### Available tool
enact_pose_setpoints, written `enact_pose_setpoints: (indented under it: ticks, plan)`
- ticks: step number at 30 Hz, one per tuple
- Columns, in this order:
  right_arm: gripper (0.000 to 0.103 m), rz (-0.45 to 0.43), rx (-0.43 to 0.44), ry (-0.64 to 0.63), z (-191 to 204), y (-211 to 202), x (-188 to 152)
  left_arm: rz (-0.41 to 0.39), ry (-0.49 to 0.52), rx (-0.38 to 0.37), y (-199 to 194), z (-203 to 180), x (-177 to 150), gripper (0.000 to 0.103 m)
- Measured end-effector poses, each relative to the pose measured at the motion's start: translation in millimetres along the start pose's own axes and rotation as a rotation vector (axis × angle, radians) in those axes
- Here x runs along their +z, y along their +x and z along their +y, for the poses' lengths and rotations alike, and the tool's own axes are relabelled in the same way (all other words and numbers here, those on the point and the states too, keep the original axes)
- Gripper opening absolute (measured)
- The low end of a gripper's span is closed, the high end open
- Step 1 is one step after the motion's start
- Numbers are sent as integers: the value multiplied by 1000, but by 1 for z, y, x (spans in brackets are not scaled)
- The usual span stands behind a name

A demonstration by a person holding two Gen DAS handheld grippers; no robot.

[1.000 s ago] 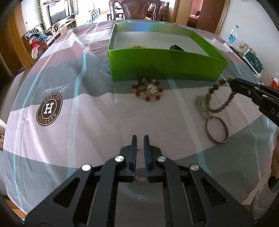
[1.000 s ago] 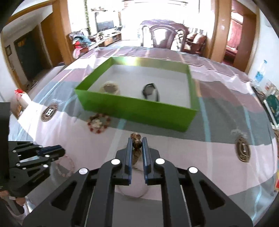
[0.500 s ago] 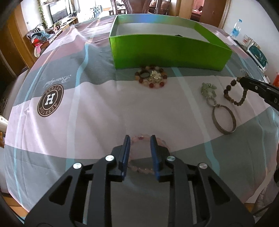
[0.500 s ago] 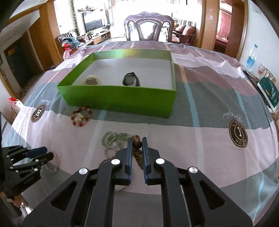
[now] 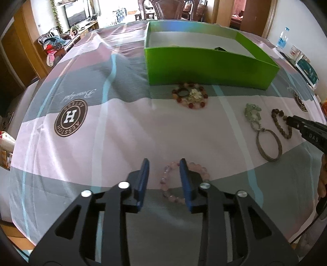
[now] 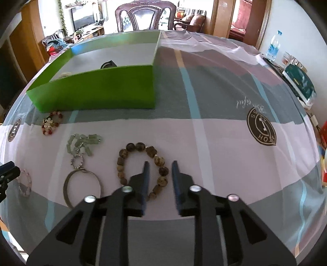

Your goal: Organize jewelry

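Note:
My left gripper (image 5: 163, 163) is open over a pink bead bracelet (image 5: 166, 184) lying on the tablecloth; its right finger stands inside the loop. My right gripper (image 6: 160, 165) is open over a brown bead bracelet (image 6: 141, 147) lying flat, one side of the loop between the fingers. A green box (image 5: 204, 61) stands at the back with a dark watch (image 6: 108, 65) and a pale item inside. A red-and-white bead bracelet (image 5: 191, 96), a pale green charm chain (image 6: 83, 143) and a silver bangle (image 6: 81, 186) lie on the cloth.
The table carries a pink, grey and white cloth with round brown logos (image 5: 70, 119). A water bottle (image 6: 272, 49) and a teal box (image 6: 299, 81) stand at the right edge. A wooden chair (image 6: 146, 18) stands behind the table.
Both grippers have opened. The right let go of the brown bracelet, which now lies flat on the cloth. The left opened wider over the pink bracelet.

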State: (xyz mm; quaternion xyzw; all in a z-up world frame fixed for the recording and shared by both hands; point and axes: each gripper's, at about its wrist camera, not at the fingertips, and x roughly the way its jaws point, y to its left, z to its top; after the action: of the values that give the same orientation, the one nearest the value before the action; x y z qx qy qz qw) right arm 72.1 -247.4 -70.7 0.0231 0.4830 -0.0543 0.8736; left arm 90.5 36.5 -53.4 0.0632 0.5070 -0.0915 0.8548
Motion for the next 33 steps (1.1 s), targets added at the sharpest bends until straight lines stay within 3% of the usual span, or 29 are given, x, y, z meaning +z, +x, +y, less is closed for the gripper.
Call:
enact_pose_setpoints:
  ticks: [7,11,19,20,22,23,33]
  plan:
    - [35,11,-2,-12,0,7,1,26,50,-14,6,-8,-13,39]
    - [35,19,-11,-37,8,13,3,25,66,-22,11,-14,-14,38]
    - [36,-3,-39,-68,17,15,4,5,81,-30,12,-21,-11,22]
    - [35,-8,-44,-76,19,15,3,3,81,-34,13,-22,-11,19]
    - [17,-14,-23,-88,21,14,2,3,78,-41,13,-23,-10,11]
    - [13,-12,2,-90,23,14,1,2,77,-38,13,-24,-10,11]
    - [11,-74,58,-111,32,-11,8,-57,63,-7,-5,-21,-1,8]
